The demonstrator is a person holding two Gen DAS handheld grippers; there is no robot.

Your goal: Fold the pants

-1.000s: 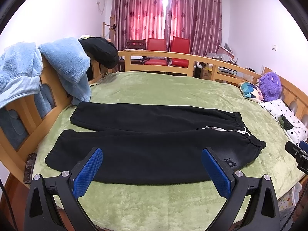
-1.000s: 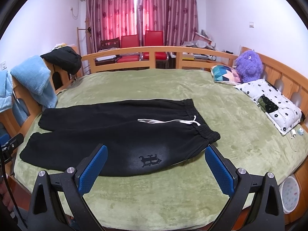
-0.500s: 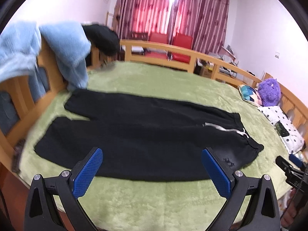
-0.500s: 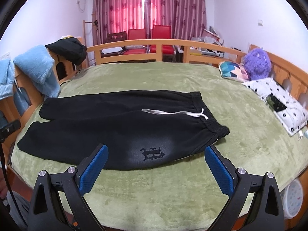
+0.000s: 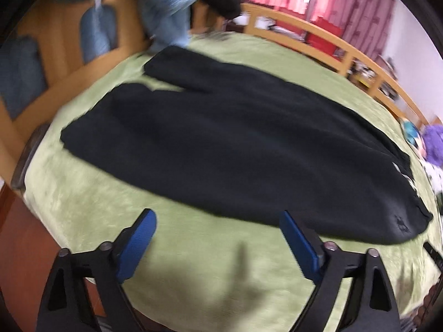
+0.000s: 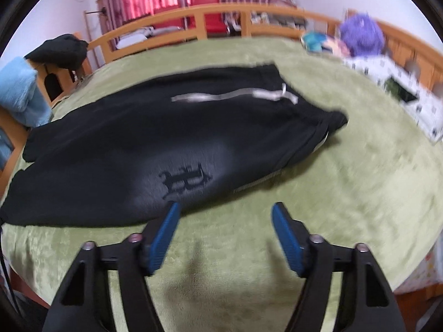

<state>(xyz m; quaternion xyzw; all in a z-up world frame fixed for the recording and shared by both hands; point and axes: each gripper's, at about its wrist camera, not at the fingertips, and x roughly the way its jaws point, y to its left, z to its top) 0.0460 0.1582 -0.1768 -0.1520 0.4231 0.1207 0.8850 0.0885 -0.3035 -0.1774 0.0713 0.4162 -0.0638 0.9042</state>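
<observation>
Green plush bedspread point(image 6: 346, 182), black pants point(image 6: 133, 144) flat, wooden bed rail point(image 6: 221, 13), both tools point(image 5: 217, 228) point(image 6: 225, 215) wide, empty.

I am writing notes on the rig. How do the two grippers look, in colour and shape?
Both look alike. The left gripper and right gripper have black angular arms with triangular cut-outs, silver round bolts, and flat blue textured pads on the fingers.

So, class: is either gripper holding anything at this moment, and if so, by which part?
Nothing is held. The left gripper and right gripper are both open, over the green blanket at the near edge of the black pants.
</observation>
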